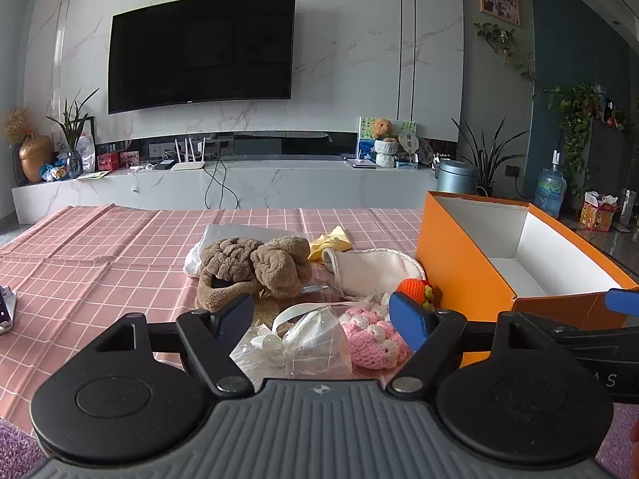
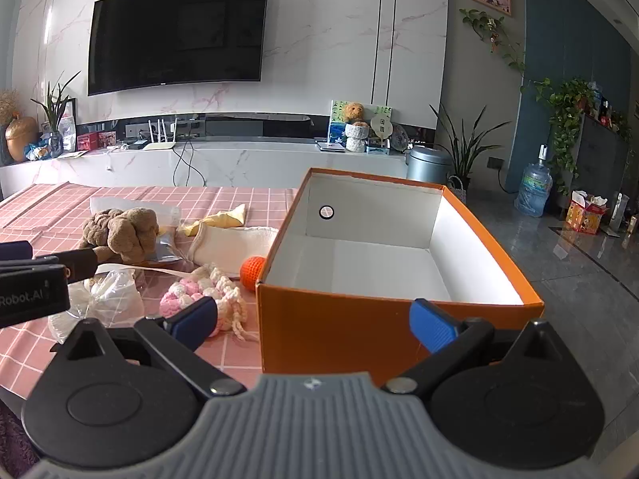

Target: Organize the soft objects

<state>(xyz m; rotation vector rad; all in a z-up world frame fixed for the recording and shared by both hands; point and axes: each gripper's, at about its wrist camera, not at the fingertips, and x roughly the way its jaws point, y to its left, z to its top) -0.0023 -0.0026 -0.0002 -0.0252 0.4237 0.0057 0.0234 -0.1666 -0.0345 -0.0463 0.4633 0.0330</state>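
Observation:
An open orange box with a white empty inside stands at the table's right; it fills the right wrist view. Left of it lie a brown plush toy, a pink crochet piece, an orange crochet ball, a white cloth pouch, a yellow cloth and a clear plastic bag. My left gripper is open and empty, just above the bag and pink piece. My right gripper is open and empty in front of the box's near wall.
A pink checked tablecloth covers the table. A white device lies at its left edge. A TV wall and a low cabinet stand behind. The floor with a water bottle is to the right.

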